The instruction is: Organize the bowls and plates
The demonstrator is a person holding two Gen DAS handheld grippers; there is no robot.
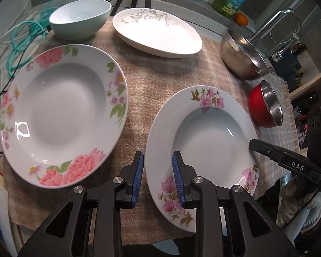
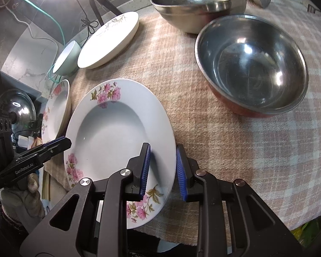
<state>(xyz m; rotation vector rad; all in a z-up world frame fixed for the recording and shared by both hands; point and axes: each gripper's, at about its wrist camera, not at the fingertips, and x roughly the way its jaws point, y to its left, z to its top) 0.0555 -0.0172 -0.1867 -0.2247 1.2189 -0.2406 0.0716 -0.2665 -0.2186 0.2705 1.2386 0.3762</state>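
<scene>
My right gripper (image 2: 163, 169) straddles the near right rim of the pink-flowered plate (image 2: 109, 128), jaws apart and not yet closed on it. My left gripper (image 1: 157, 175) likewise brackets the plate's left rim, jaws apart. To lift cleanly, I should seat both pads fully over the rim before closing; whether the inner pad already touches is unclear. Beyond lie the rose plate (image 1: 62, 113), red bowl (image 2: 252, 64), and farther off the oval dish (image 1: 158, 32).
</scene>
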